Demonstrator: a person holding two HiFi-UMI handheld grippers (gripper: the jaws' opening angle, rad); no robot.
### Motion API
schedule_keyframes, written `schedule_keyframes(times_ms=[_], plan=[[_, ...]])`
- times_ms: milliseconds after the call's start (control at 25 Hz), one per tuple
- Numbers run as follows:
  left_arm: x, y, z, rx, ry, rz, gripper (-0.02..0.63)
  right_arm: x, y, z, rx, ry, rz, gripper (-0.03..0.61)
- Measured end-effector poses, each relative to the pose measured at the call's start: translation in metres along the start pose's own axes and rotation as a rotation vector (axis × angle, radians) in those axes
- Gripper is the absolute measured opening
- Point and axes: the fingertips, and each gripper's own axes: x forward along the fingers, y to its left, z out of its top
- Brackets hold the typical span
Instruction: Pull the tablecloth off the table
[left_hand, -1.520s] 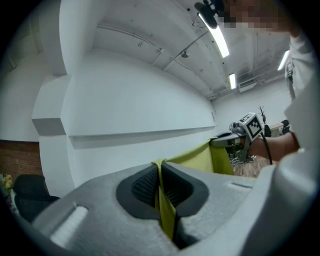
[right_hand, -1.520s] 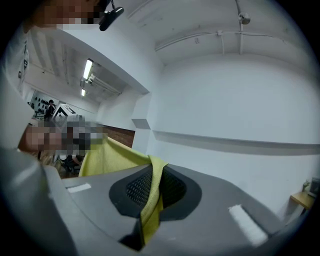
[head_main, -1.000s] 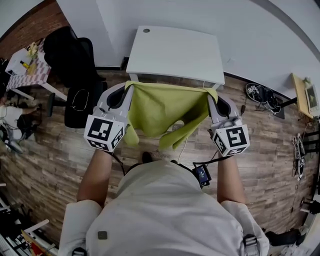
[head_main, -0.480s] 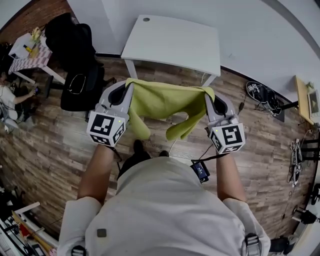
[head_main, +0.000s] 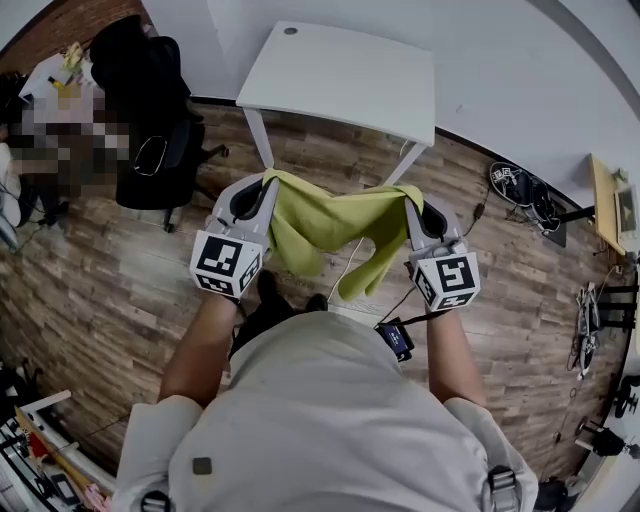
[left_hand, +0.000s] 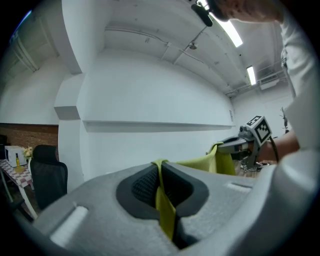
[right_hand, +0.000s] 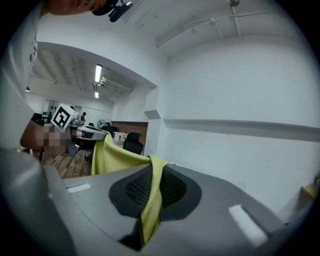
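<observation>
Since each top corner is pinched, the cloth (head_main: 335, 218) hangs spread btw the two tools at mid-frame, well clear of the white table (head_main: 340, 75) at top centre. Its top is bare, so the pull looks done. The left hand-held gripper (head_main: 267, 186) is clamped tight on one corner, w/ yellow-green fabric squeezed in its jaws. The right hand-held gripper (head_main: 410, 197) grips the other corner likewise. Holding the corners apart prob. keeps the cloth off the wood floor (head_main: 120, 270). Slack folds droop lower right of centre.
</observation>
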Motion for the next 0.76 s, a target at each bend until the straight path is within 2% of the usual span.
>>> schedule_keyframes(times_ms=[760], plan=[[0.005, 0.003, 0.002, 0.007, -0.013, -0.001, 0.005, 0.006, -0.007, -0.004, 0.007, -0.006, -0.012, 0.014]])
